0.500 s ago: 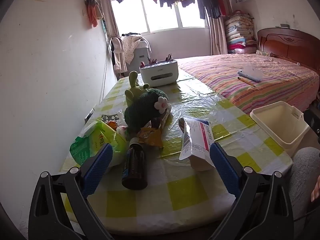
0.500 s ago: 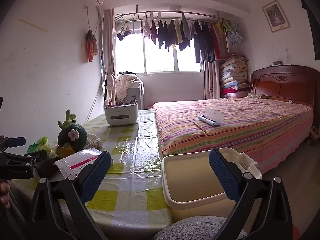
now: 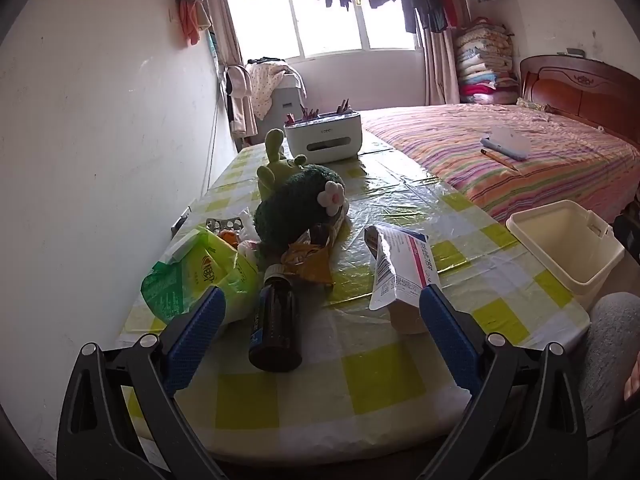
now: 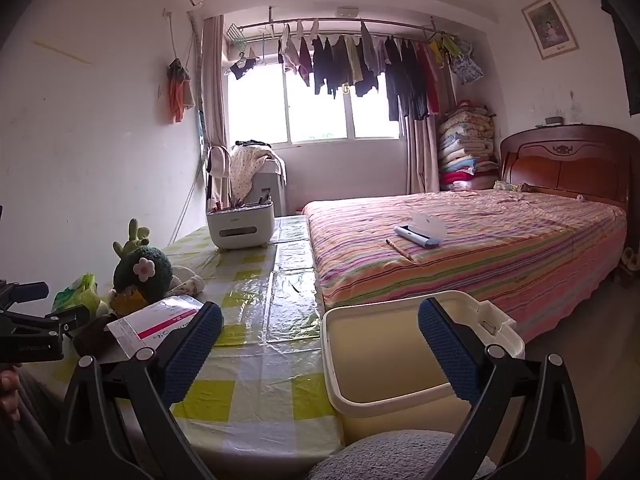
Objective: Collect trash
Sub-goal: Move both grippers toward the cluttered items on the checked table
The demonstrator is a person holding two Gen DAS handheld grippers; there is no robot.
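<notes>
On the yellow-checked table [image 3: 380,388] lie a dark brown bottle [image 3: 275,328] on its side, a white and pink medicine box [image 3: 404,268], a green tissue pack [image 3: 196,276], a yellow crumpled wrapper [image 3: 308,260] and a blister pack [image 3: 223,224]. My left gripper [image 3: 320,332] hovers open just before the bottle and box, nothing between its fingers. A cream bin [image 3: 568,248] stands at the table's right edge. My right gripper [image 4: 320,344] is open above the bin [image 4: 384,364], holding nothing. The medicine box [image 4: 154,326] shows at its left.
A green plush toy [image 3: 300,200] sits behind the trash, and a white holder box [image 3: 324,140] stands farther back. A striped bed [image 3: 520,160] runs along the table's right side. The wall is close on the left. A person's grey-clad knee [image 4: 396,456] is below the bin.
The left wrist view has tilted up slightly, so the table items sit a little lower in it. The right view is nearly unchanged.
</notes>
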